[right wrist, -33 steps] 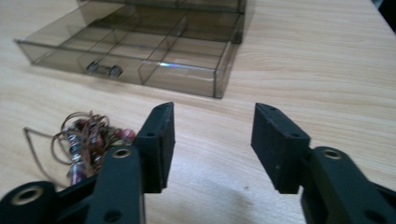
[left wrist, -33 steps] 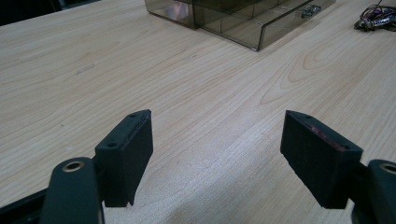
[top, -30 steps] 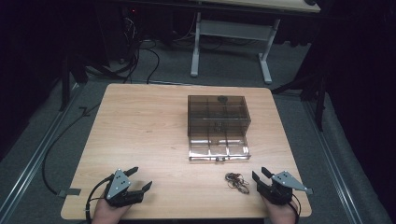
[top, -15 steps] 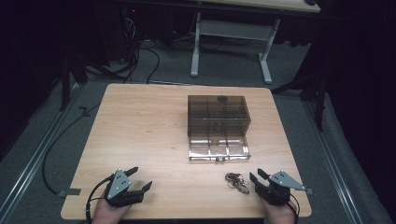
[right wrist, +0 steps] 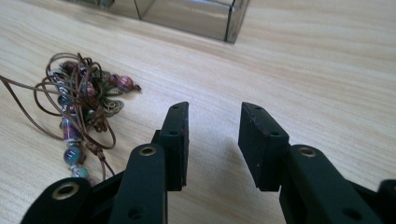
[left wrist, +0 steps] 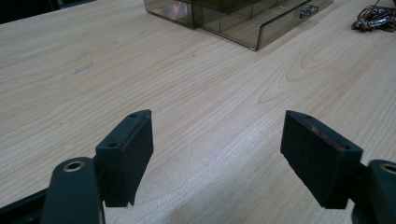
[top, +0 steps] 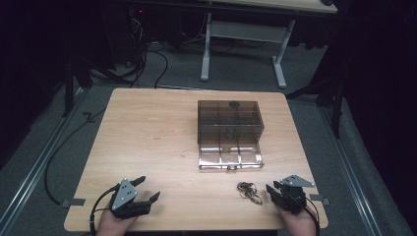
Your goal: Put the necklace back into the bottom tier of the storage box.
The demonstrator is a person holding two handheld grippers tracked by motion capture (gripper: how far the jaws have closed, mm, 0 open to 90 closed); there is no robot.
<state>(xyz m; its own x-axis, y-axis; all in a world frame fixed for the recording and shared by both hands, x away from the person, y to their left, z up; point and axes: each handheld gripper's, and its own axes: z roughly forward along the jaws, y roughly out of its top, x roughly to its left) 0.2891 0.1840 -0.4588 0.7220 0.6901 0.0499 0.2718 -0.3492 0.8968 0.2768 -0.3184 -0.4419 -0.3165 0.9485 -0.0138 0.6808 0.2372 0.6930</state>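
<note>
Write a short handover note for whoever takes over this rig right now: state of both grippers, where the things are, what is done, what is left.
Left gripper: open wide, nothing between the jaws, resting near the table's front left edge.
Right gripper: open with nothing between the jaws, which have just been closing; it sits at the front right, next to the beaded necklace but not touching it.
Necklace: a tangled heap on the wooden table, in front of the smoky plastic drawer box.
Bottom drawer: already pulled out, compartments look empty.
Left, most likely: pick up the necklace, put it in the open drawer, push the drawer shut.

Box (top: 229, 127) mid-table (top: 147, 137), drawer (top: 230, 158) before it, necklace (top: 249, 191) nearer, right.
</note>
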